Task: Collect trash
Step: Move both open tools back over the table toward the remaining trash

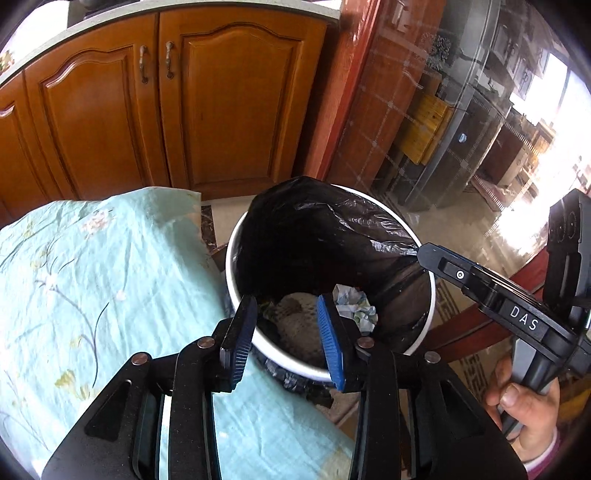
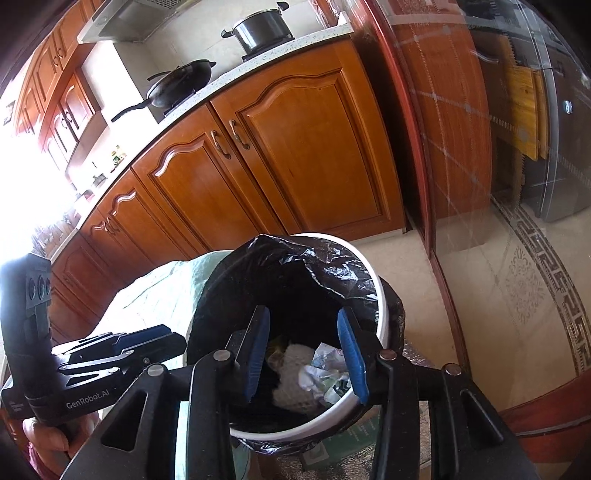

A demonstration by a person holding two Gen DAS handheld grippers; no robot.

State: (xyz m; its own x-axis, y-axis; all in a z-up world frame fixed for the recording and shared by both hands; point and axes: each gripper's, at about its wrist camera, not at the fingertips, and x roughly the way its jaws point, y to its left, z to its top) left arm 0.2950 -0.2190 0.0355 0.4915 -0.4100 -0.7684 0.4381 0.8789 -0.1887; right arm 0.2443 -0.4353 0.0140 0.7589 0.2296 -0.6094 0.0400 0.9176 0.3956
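Note:
A white trash bin (image 1: 430, 314) with a black liner (image 1: 314, 229) stands on the floor beside a table. Crumpled paper (image 1: 356, 308) and other trash lie at its bottom; the paper also shows in the right wrist view (image 2: 321, 371). My left gripper (image 1: 286, 339) is open and empty, held over the bin's near rim. My right gripper (image 2: 304, 356) is open and empty above the bin's mouth (image 2: 382, 306). The right gripper's body shows at the right of the left wrist view (image 1: 491, 295); its jaws are out of sight there.
A table with a light green flowered cloth (image 1: 92, 280) is left of the bin. Wooden kitchen cabinets (image 1: 184, 103) stand behind it. A wok (image 2: 181, 86) and a pot (image 2: 262, 31) sit on the counter. A glass sliding door (image 2: 480, 166) is to the right.

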